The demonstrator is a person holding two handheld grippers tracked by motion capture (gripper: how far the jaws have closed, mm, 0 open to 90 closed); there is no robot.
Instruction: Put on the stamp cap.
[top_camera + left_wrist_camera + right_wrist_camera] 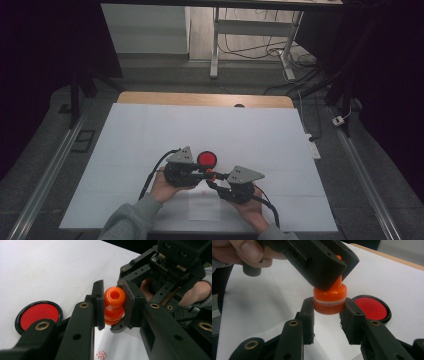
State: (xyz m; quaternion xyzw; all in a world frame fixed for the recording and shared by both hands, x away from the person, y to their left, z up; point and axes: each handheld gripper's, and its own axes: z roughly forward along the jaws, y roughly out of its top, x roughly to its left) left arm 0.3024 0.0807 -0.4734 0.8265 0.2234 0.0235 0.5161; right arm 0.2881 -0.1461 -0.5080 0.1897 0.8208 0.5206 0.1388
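An orange stamp (114,300) with a round knob and a wider base (329,302) is held just above the white table sheet (150,135). My left gripper (113,298) is shut on its knob. My right gripper (329,308) comes from the opposite side and is shut on the base, one jaw pressed to each side. In the high view the two grippers meet tip to tip, left gripper (206,174) and right gripper (215,182), near the table's front middle. A round black ink pad with a red face (207,159) lies open right behind them.
A small white paper slip (204,207) lies at the front edge under the grippers, with a red stamped mark (102,355) on it. The table's wooden far edge (205,98) shows beyond the sheet. Desk legs and cables stand on the floor behind.
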